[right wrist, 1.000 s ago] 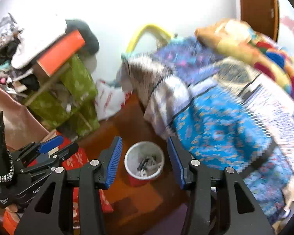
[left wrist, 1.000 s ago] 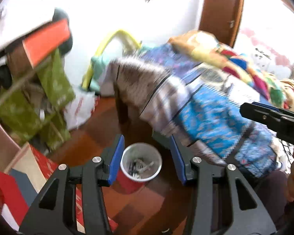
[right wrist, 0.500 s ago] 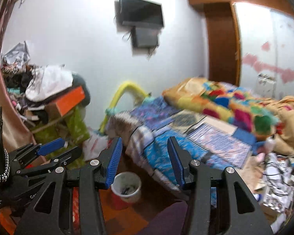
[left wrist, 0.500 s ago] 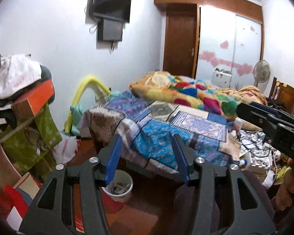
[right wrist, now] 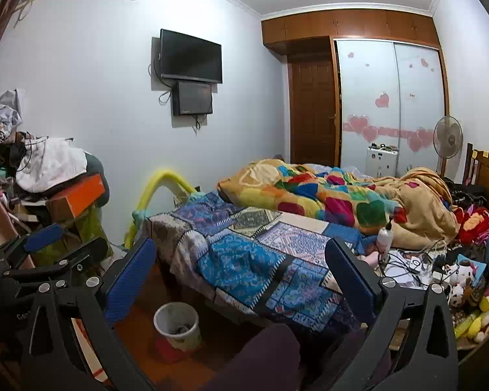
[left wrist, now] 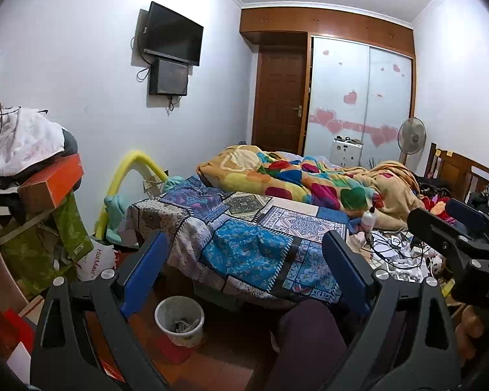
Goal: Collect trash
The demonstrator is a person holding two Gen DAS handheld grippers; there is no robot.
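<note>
At my seven o'clock the reddish-brown tiled floor (left wrist: 218,363) carried a white plastic waste bin (left wrist: 179,324); at twelve, the patchwork-covered bed (left wrist: 244,247) bore a rumpled multicoloured heart-print blanket (left wrist: 296,179).

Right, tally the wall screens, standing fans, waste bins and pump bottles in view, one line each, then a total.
Wall screens: 2, a TV and a smaller screen right under it
Standing fans: 1
Waste bins: 1, on the floor by the bed
Pump bottles: 1, on the bed
Total: 5
</note>
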